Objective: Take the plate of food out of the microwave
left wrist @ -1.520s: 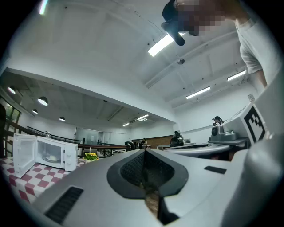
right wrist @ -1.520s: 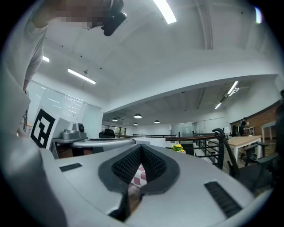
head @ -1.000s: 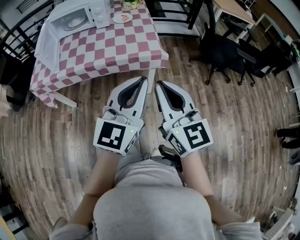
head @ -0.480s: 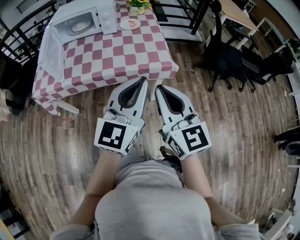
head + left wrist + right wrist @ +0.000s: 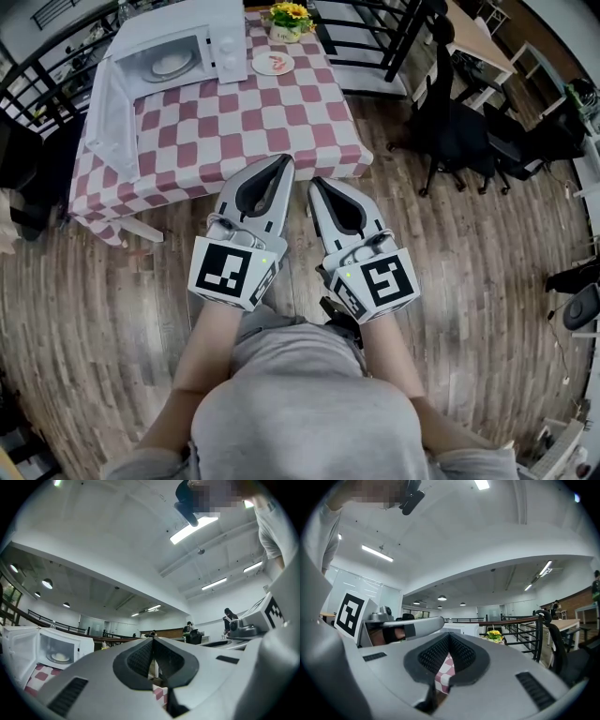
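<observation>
**Grippers clenched and empty; plate waiting in the open microwave**

1. Left gripper [image 5: 285, 161]. Jaws are pressed together tip to tip with nothing between them. It is held out level in front of the person's body, probably carried shut because nothing to take is within reach yet.
2. Right gripper [image 5: 314, 171]. Likewise clenched on nothing, just beside the left one and pointing the same way.
3. Wooden floor [image 5: 450, 281]. Lies below and to either side of both claws.
4. Table [image 5: 244, 122], under a red-and-white checked cloth. Directly ahead of the tips, with its near edge showing just past them.
5. Microwave door [image 5: 112, 117]. Ahead and to the left of the left claw. It is swung fully open, so the way in looks clear.
6. Microwave [image 5: 202, 28]. Stands on the table's far side, ahead-left of both claws and well apart from them.
7. Plate of food [image 5: 172, 64]. Rests inside the cavity, untouched.
8. Small plate [image 5: 273, 64]. Straight ahead and beyond the claws, just right of the microwave.
9. Flowers [image 5: 289, 14]. Behind the small plate.
10. Black chairs [image 5: 459, 131]. Ahead-right of the right claw, off the table.

Judgement: retrieval has not begun, and the jaws must part before either can take the plate's rim.
</observation>
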